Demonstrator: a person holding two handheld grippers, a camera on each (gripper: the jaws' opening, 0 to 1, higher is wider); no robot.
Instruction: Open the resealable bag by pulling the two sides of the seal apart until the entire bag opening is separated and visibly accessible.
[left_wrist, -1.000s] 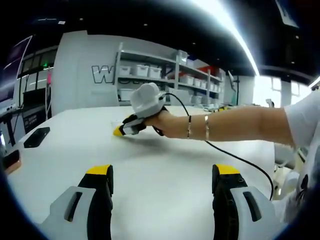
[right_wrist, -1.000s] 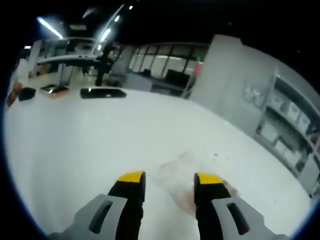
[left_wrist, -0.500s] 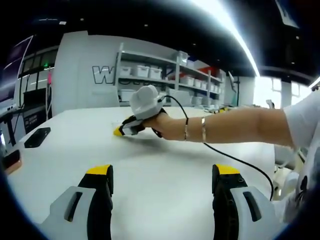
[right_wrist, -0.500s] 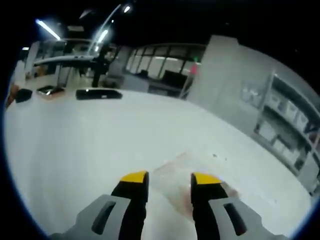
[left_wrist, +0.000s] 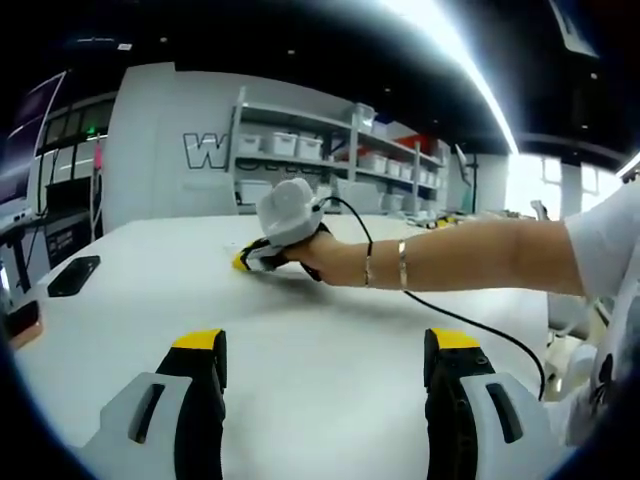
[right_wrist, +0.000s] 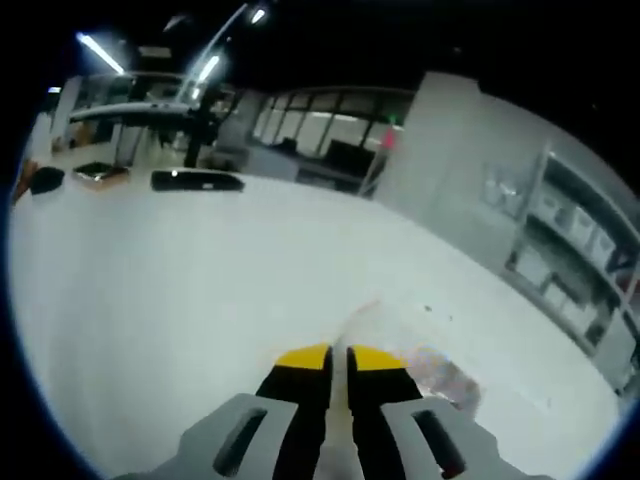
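A clear resealable bag (right_wrist: 435, 372) lies flat on the white table (right_wrist: 150, 300), faintly pinkish and hard to make out. My right gripper (right_wrist: 338, 358) is down at the bag's near edge, its yellow-tipped jaws pressed almost together on the plastic. In the left gripper view that same right gripper (left_wrist: 252, 259) rests low on the table far ahead, held by a hand with bracelets on the wrist. My left gripper (left_wrist: 326, 345) hovers over the near part of the table (left_wrist: 320, 330), jaws wide apart with nothing between them.
A black phone (left_wrist: 73, 274) and a darker device (left_wrist: 20, 320) lie at the table's left edge. A black cable (left_wrist: 470, 318) trails from the right gripper across the table. Shelves with white bins (left_wrist: 330, 150) stand behind. Dark flat items (right_wrist: 197, 181) sit at the far edge.
The right gripper's jaws have come together from open onto the bag's edge. In the left gripper view, the hand with the right gripper slid a little left. The left gripper stayed still.
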